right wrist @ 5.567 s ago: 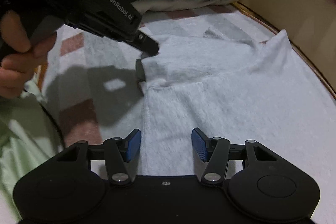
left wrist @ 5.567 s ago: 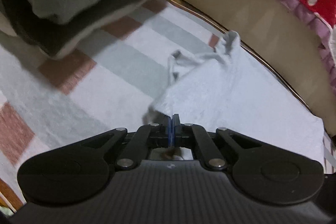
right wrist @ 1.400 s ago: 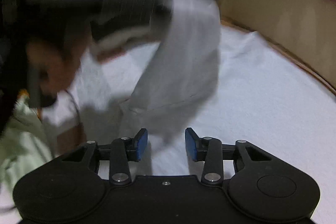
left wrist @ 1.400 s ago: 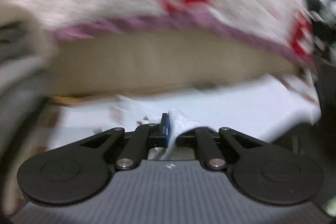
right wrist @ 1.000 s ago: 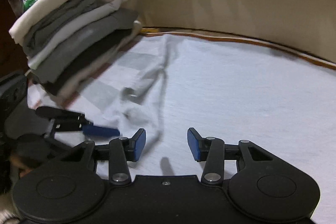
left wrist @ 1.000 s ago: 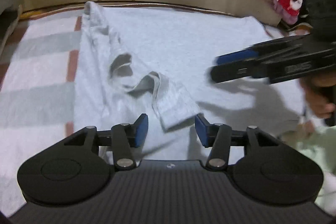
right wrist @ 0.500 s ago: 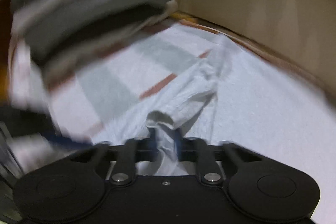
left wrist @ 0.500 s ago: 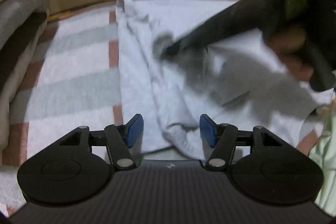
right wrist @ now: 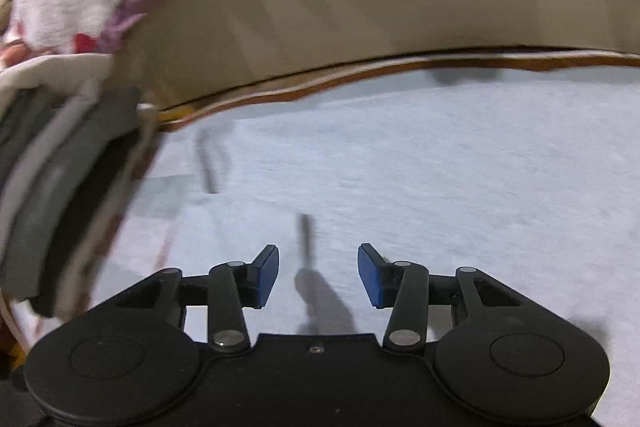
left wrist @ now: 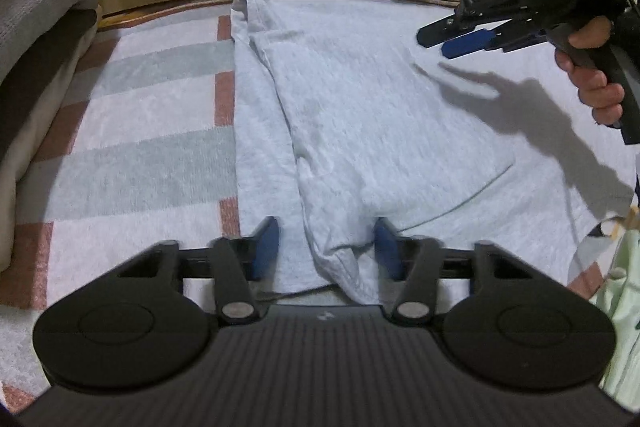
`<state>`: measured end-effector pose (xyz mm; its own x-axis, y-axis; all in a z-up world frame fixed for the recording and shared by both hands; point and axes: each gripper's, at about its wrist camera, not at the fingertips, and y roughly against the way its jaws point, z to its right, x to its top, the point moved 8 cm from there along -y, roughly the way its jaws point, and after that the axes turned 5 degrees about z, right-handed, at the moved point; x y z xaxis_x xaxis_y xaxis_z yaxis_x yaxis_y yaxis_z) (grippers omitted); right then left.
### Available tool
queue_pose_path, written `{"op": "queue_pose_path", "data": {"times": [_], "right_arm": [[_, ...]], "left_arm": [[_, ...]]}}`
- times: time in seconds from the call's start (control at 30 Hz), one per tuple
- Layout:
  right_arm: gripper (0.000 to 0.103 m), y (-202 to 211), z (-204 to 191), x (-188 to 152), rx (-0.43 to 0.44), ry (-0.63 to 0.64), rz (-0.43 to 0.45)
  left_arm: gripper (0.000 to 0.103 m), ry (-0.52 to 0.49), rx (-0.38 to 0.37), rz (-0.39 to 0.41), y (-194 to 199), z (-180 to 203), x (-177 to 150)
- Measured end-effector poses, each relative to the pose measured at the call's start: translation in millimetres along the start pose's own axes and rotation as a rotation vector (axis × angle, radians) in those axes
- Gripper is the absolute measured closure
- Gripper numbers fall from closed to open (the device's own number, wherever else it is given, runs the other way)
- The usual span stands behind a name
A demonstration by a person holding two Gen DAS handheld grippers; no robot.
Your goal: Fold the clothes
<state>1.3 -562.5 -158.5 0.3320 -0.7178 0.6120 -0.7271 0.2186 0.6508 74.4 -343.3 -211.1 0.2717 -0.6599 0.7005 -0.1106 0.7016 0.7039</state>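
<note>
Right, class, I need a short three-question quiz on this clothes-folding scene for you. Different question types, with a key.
1. True or false: the pale shirt is bunched up in a ball.
2. In the left wrist view, the stack of folded clothes sits: A left of the shirt, B right of it, C on top of it.
3. What does the shirt lie on?
Key: 1 false, it is spread out; 2 A; 3 a striped blanket.

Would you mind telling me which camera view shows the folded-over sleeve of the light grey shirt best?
The left wrist view: the sleeve lies sharp and whole along the light grey shirt, its cuff between the left gripper's open jaws. The right wrist view is motion-blurred and shows only flat pale fabric, with no sleeve discernible.
</note>
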Motion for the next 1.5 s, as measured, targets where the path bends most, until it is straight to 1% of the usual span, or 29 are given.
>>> {"op": "queue_pose_path", "data": {"times": [0.1, 0.17, 0.2, 0.27, 0.33, 0.37, 0.43, 0.47, 0.53, 0.6, 0.67, 0.7, 0.8, 0.93, 1.03, 1.07, 1.13, 1.17, 1.2, 1.23, 1.27, 1.3, 1.37, 1.4, 1.47, 1.5], "right_arm": [[0.052, -16, -30, 6, 0.051, 0.139, -0.027], [0.052, -33, -57, 11, 0.082, 0.228, -0.06], [0.052, -41, -68, 13, 0.09, 0.253, -0.075], [0.052, -58, -89, 21, 0.105, 0.26, -0.096], [0.048, -75, -101, 32, 0.095, 0.24, -0.09], [0.044, -85, -105, 37, 0.083, 0.229, -0.084], [0.044, -105, -109, 44, 0.056, 0.224, -0.072], [0.045, -116, -108, 44, 0.05, 0.239, -0.085], [0.1, -135, -110, 39, 0.054, 0.312, -0.149], [0.101, -134, -112, 46, 0.047, 0.37, -0.122], [0.101, -124, -109, 64, 0.059, 0.315, -0.091], [0.101, -120, -108, 74, 0.054, 0.31, -0.084], [0.101, -112, -114, 100, 0.027, 0.355, -0.056], [0.101, -113, -124, 122, 0.015, 0.392, -0.02], [0.102, -127, -130, 123, 0.024, 0.397, -0.008], [0.102, -134, -132, 121, 0.034, 0.398, -0.007], [0.095, -142, -133, 113, 0.024, 0.408, -0.019], [0.094, -143, -131, 109, 0.011, 0.397, -0.023], [0.093, -139, -129, 103, 0.017, 0.377, -0.019], [0.091, -132, -127, 97, 0.027, 0.357, -0.013], [0.076, -121, -122, 90, 0.036, 0.338, -0.007], [0.065, -105, -114, 83, 0.034, 0.319, 0.006], [0.064, -66, -88, 68, 0.031, 0.281, 0.041], [0.064, -47, -69, 61, 0.018, 0.257, 0.044], [0.063, 0, -17, 44, -0.072, 0.191, 0.076], [0.063, 23, 10, 36, -0.117, 0.158, 0.092]], "left_arm": [[0.089, 0.072, -0.04, 0.034, 6, -2, 5], [0.089, 0.107, -0.054, 0.04, 6, -6, 5], [0.089, 0.123, -0.059, 0.041, 6, -7, 5], [0.089, 0.156, -0.07, 0.046, 4, -11, 3], [0.089, 0.183, -0.084, 0.063, 3, -12, 1], [0.09, 0.187, -0.087, 0.075, 4, -12, 1], [0.092, 0.184, -0.095, 0.101, 7, -12, 2], [0.093, 0.18, -0.103, 0.122, 9, -12, 3], [0.093, 0.173, -0.122, 0.173, 16, -11, 10], [0.094, 0.186, -0.146, 0.22, 24, -11, 16], [0.094, 0.214, -0.163, 0.237, 27, -14, 21], [0.094, 0.225, -0.162, 0.242, 27, -17, 23], [0.094, 0.274, -0.156, 0.255, 25, -28, 28], [0.094, 0.357, -0.146, 0.259, 15, -49, 30], [0.095, 0.423, -0.163, 0.191, 1, -57, 16], [0.095, 0.439, -0.152, 0.168, -3, -60, 11], [0.094, 0.444, -0.118, 0.138, -8, -63, 5], [0.094, 0.445, -0.108, 0.126, -10, -64, 3], [0.094, 0.45, -0.097, 0.112, -10, -64, 2], [0.094, 0.449, -0.086, 0.098, -9, -63, 2], [0.094, 0.434, -0.074, 0.085, -8, -62, 3], [0.093, 0.419, -0.063, 0.072, -8, -61, 3], [0.093, 0.402, -0.043, 0.043, -5, -60, 4], [0.091, 0.414, -0.037, 0.026, -2, -61, 4], [0.075, 0.46, -0.006, -0.018, 5, -67, -1], [0.073, 0.479, 0.003, -0.028, 10, -69, -3]]}}
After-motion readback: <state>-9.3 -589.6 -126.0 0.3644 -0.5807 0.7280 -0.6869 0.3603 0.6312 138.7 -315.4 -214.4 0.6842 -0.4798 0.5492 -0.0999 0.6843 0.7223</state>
